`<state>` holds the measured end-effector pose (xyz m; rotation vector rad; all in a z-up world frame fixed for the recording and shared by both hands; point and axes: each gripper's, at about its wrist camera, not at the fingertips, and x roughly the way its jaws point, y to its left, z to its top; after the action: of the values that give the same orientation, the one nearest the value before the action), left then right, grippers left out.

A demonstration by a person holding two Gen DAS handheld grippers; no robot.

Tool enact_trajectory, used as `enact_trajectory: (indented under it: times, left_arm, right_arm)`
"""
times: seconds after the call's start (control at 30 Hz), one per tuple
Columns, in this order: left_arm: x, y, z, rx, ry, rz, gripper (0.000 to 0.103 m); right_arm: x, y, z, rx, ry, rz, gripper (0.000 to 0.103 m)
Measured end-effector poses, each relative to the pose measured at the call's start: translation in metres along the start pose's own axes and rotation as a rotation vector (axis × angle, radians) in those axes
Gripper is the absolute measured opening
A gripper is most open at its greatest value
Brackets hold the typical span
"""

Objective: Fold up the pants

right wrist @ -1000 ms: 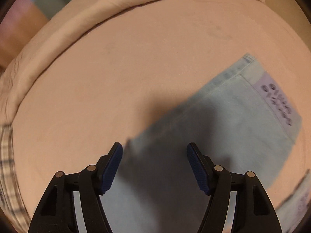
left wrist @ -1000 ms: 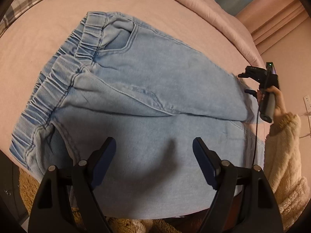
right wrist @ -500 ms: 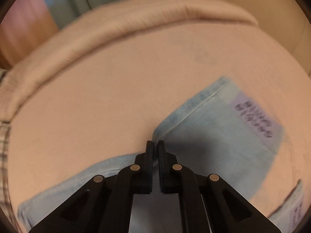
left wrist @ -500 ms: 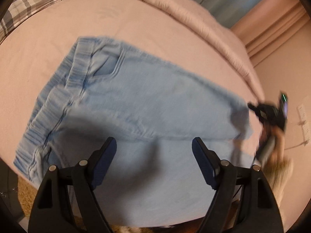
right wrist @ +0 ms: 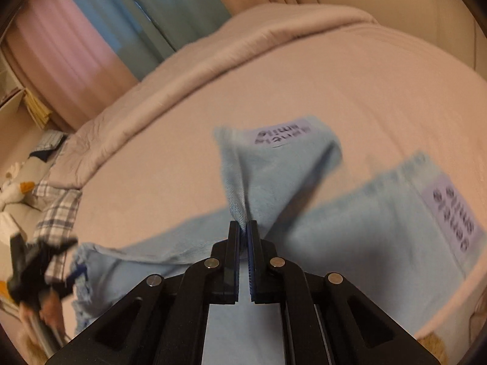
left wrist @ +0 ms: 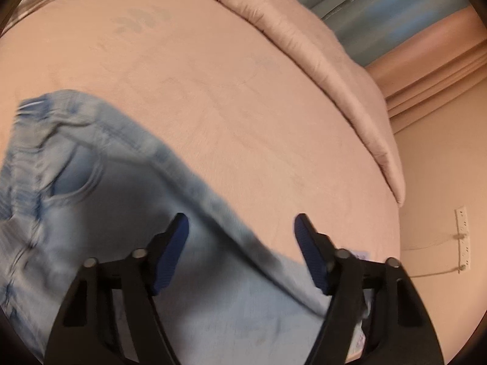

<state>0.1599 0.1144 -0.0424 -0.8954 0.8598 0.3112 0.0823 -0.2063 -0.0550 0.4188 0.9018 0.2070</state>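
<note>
I'm holding the right gripper (right wrist: 243, 228) pressed together, pinching a bunched edge of the pants (right wrist: 350, 237) close to one leg hem (right wrist: 274, 140); that hem w/ its purple label (right wrist: 281, 133) is standing up off the bed (right wrist: 334, 70) just ahead of the tips. The 2nd leg hem is lying flat to the right of it. The left gripper (left wrist: 240, 243) is spread wide, nothing between its blue pads (left wrist: 172, 249), hovering over the far side seam of the pants (left wrist: 76, 197), approx. mid-length.

Key relation: the garment's long axis is running left-right across both views, w/ the waistband (left wrist: 27, 140) off to the left gripper's left and the hems at the right gripper. So the right side is the nearer one for the fold; I'm judging the next move as carrying the pinched hem leftward along that axis toward the waistband, w/ the left gripper free to pin the fold line. Motion blur is limiting detail.
</note>
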Motion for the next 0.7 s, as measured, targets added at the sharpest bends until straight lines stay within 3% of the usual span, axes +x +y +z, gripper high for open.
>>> enact_trajectory:
  times: [0.03,0.1,0.2,0.33,0.47,0.7]
  left_arm:
    - [0.010,0.003,0.004,-0.010,0.021,0.019,0.041]
    - [0.021,0.008,0.005,-0.023,0.051,0.035,0.025]
    - [0.011,0.011,-0.004,0.006,0.038,0.034,0.012]
    - [-0.041,0.003,-0.031,0.075,-0.005,-0.025,0.010]
    - [-0.097,0.007,-0.079,0.143,-0.035,-0.091,0.008]
    - [-0.106,0.056,-0.162,0.113,0.118,-0.041,0.008]
  right_arm:
    - [0.000,0.000,0.001,0.005,0.006,-0.001,0.005]
    - [-0.002,0.002,0.005,0.010,0.012,-0.003,0.005]
    - [-0.005,0.002,0.002,0.011,0.012,0.007,0.005]
    - [-0.024,0.005,0.001,-0.021,-0.025,-0.023,0.005]
    - [-0.053,0.001,0.000,-0.009,-0.081,-0.012,0.005]
    - [-0.057,-0.032,-0.026,0.050,-0.009,-0.047,0.005]
